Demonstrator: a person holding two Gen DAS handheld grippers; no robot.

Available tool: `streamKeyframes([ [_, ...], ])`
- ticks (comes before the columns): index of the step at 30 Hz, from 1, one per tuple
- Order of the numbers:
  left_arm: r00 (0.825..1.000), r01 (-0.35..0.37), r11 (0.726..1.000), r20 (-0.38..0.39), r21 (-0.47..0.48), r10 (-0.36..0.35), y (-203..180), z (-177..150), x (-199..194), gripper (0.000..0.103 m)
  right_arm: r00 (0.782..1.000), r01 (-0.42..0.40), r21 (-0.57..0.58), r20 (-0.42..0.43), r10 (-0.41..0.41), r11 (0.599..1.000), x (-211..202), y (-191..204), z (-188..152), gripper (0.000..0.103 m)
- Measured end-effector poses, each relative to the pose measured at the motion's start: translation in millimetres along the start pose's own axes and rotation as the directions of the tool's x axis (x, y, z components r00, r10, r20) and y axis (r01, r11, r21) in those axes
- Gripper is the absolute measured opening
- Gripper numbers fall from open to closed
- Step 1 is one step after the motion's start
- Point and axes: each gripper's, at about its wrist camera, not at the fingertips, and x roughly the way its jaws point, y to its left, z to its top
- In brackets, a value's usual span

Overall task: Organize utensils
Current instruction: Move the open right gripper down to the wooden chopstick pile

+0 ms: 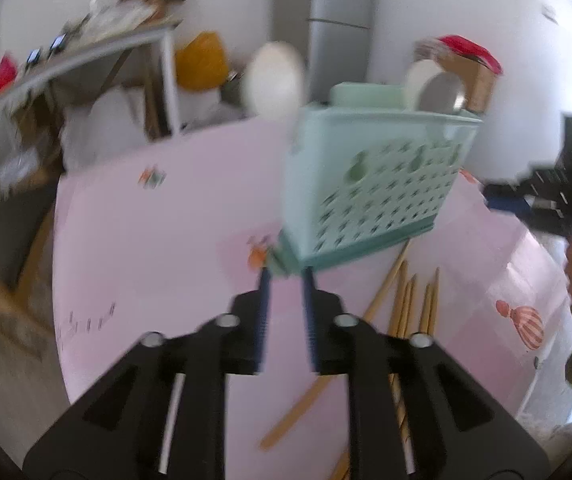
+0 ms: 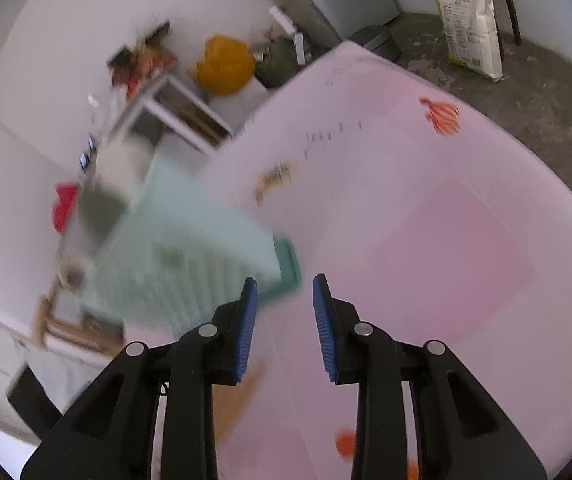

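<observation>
Looking along the left hand-held gripper (image 1: 286,276), its jaws stand slightly apart and empty, just before the mint utensil basket (image 1: 369,184) on the pink surface (image 1: 158,248); wooden chopsticks (image 1: 405,300) lie loose beside the basket's base. From the right wrist, the right hand-held gripper (image 2: 284,284) is likewise open and empty, beside the blurred basket. Judging by this, a pickup is pending: next calls for closing on a chopstick.

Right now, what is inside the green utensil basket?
The green basket holds a white spoon and a metal spoon, their bowls sticking up above the rim. Their handles and anything lower are hidden by its walls.
</observation>
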Motion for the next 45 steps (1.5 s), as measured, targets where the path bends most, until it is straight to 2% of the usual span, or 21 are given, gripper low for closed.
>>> streamKeyframes([
  [3, 1.000, -0.001, 0.999, 0.008, 0.054, 0.000, -13, 15, 15, 0.028, 0.998, -0.067, 0.090, 0.017, 0.066, 0.994, 20, -5, 20, 0.029],
  [8, 0.999, 0.014, 0.999, 0.028, 0.042, -0.015, -16, 27, 29, 0.035, 0.980, -0.199, 0.165, 0.018, 0.199, 0.966, 50, -3, 32, 0.029],
  [13, 0.999, 0.004, 1.000, 0.046, 0.015, -0.004, -10, 33, 34, 0.040, 0.972, -0.232, 0.168, 0.002, 0.235, 0.958, 65, 3, 36, 0.029],
  [16, 0.999, 0.009, 1.000, 0.046, -0.010, -0.008, -2, 31, 31, 0.040, 0.969, -0.242, 0.165, -0.018, 0.248, 0.956, 70, 8, 35, 0.029],
  [26, 0.998, -0.051, 0.995, 0.043, -0.084, 0.054, 26, 16, 10, 0.040, 0.953, -0.276, 0.118, -0.097, 0.288, 0.954, 99, 43, 26, 0.029],
  [29, 0.998, -0.049, 0.992, 0.031, -0.114, 0.053, 32, 12, 6, 0.040, 0.954, -0.269, 0.094, -0.108, 0.278, 0.959, 102, 51, 27, 0.029],
  [33, 0.998, -0.067, 0.979, -0.031, -0.195, 0.062, 45, -7, 2, 0.040, 0.969, -0.224, 0.044, -0.098, 0.227, 0.974, 77, 47, 24, 0.029],
  [36, 0.989, -0.104, 0.975, -0.120, -0.195, 0.082, 47, -32, 7, 0.038, 0.975, -0.174, 0.013, -0.138, 0.174, 0.985, 50, 37, 2, 0.029],
  [38, 0.986, -0.111, 0.973, -0.146, -0.204, 0.082, 46, -44, 7, 0.028, 0.970, -0.144, -0.008, -0.199, 0.139, 0.990, 41, 34, -20, 0.029],
  [40, 0.984, -0.103, 0.972, -0.163, -0.213, 0.068, 44, -57, 6, 0.022, 0.955, -0.103, -0.035, -0.283, 0.089, 0.994, 36, 32, -53, 0.029],
  [43, 0.982, -0.083, 0.981, -0.182, -0.176, 0.050, 34, -68, 6, 0.014, 0.920, -0.106, -0.033, -0.383, 0.085, 0.994, 38, 37, -92, 0.029],
  [45, 0.983, -0.072, 0.986, -0.179, -0.150, 0.045, 27, -71, 3, 0.009, 0.903, -0.125, -0.039, -0.419, 0.097, 0.991, 42, 46, -113, 0.029],
])
